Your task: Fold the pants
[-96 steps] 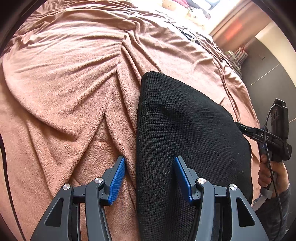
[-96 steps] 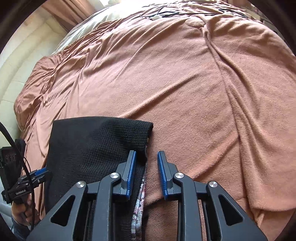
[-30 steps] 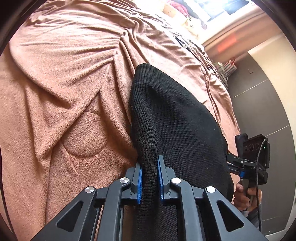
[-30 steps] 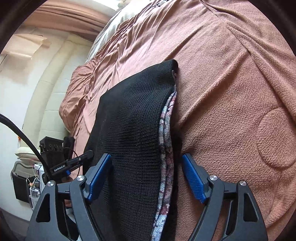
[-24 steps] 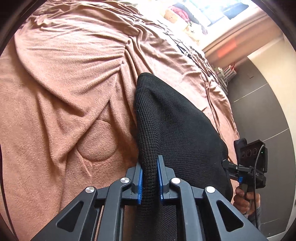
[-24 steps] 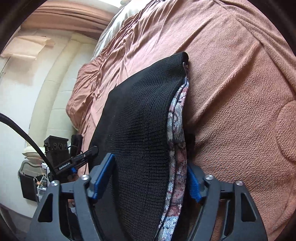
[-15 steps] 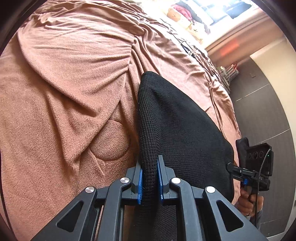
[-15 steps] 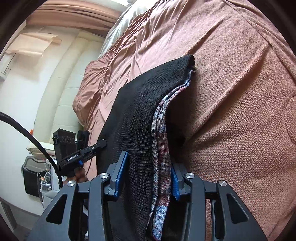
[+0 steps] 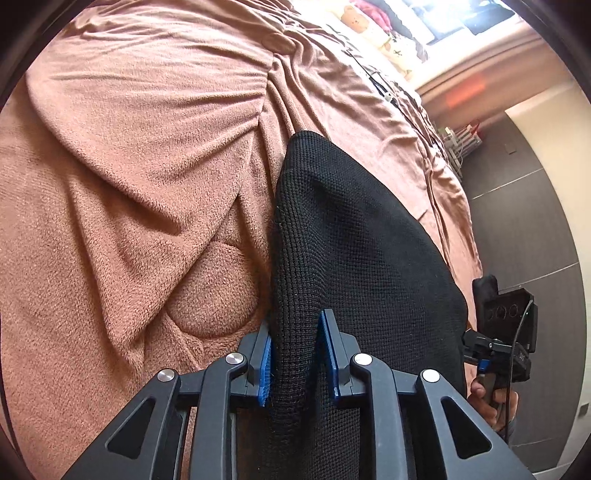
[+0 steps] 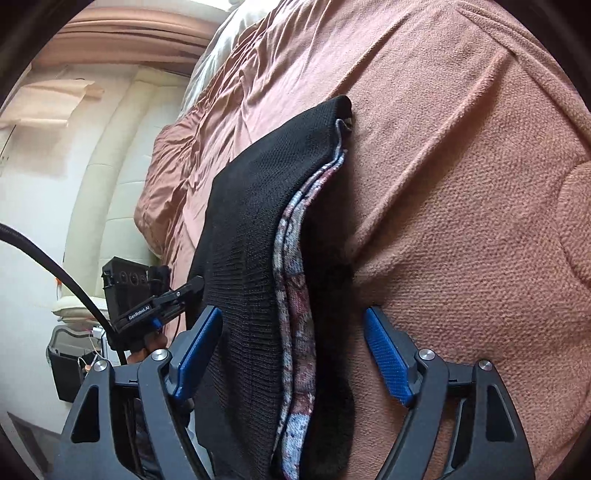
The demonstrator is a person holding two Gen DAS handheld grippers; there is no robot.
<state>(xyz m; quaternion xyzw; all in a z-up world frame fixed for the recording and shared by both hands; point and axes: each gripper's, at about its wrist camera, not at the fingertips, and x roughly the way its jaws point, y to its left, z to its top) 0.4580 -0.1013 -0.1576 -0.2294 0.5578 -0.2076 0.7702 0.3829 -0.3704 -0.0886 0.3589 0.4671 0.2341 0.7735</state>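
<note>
The black knit pants [image 9: 354, 236] lie folded on a pink-brown blanket [image 9: 129, 184]. My left gripper [image 9: 295, 354] holds their near left edge between its blue pads, with the jaws slightly parted around the fabric. In the right wrist view the pants [image 10: 251, 229] show a patterned inner layer [image 10: 295, 295] along the edge. My right gripper [image 10: 291, 354] is wide open, its blue pads either side of that edge. The right gripper also shows in the left wrist view [image 9: 498, 343], and the left gripper in the right wrist view [image 10: 177, 291].
The blanket covers the whole bed and is creased, with a round bump [image 9: 218, 291] beside the pants. Pillows and soft toys [image 9: 373, 26] lie at the far end. A dark floor [image 9: 535, 221] runs along the bed's right side. A padded headboard [image 10: 103, 177] and a black bin [image 10: 70, 365] stand nearby.
My right gripper had closed on the pants' edge half a second ago and has now opened wide. My left gripper's jaws have parted a little around the fabric. The pants have lowered onto the bed.
</note>
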